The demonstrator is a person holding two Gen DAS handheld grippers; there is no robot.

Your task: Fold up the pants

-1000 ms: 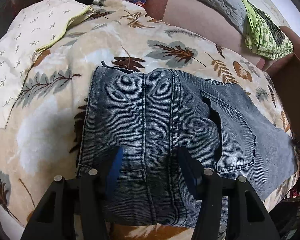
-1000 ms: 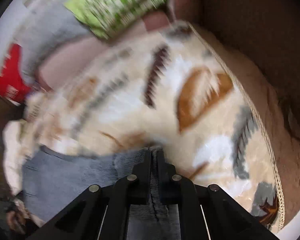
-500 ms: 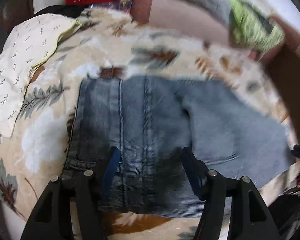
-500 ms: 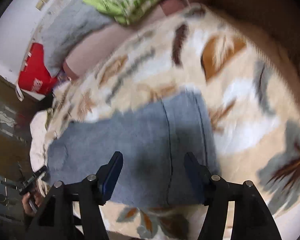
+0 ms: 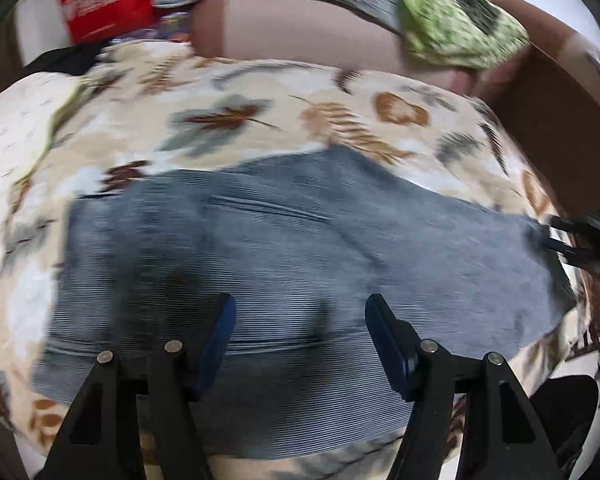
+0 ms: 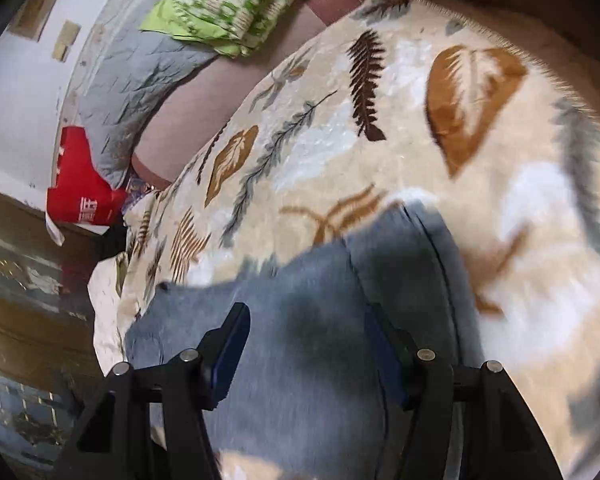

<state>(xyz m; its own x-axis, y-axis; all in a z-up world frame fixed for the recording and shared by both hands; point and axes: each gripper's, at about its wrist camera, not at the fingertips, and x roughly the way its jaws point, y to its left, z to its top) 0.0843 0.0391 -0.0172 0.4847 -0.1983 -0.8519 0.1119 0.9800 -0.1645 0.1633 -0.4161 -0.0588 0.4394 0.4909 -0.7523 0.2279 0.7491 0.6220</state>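
We have the faded blue-grey denim pants lying folded into a broad, flat rectangle on the cream fleece blanket printed with brown and grey leaves, towards its near edge. Our left gripper hangs just over the near part of the denim with its jaws spread wide and nothing between them. Our right gripper is likewise spread and empty, over the right end of the pants, where a stitched seam curves along the far right edge. Both views are blurred, so we cannot tell whether either one touches the cloth.

We judge the fold to be mostly made, with one more halving or a smoothing pass left. To do it well, we should bring each gripper to a corner of the same short end, pinch through all the layers rather than only the top one, lift low, and carry that end across evenly so the edges meet square. Denim is stiff and heavy, so a shallow bite may slip. The crumpled green patterned cloth at the far right lies well apart.
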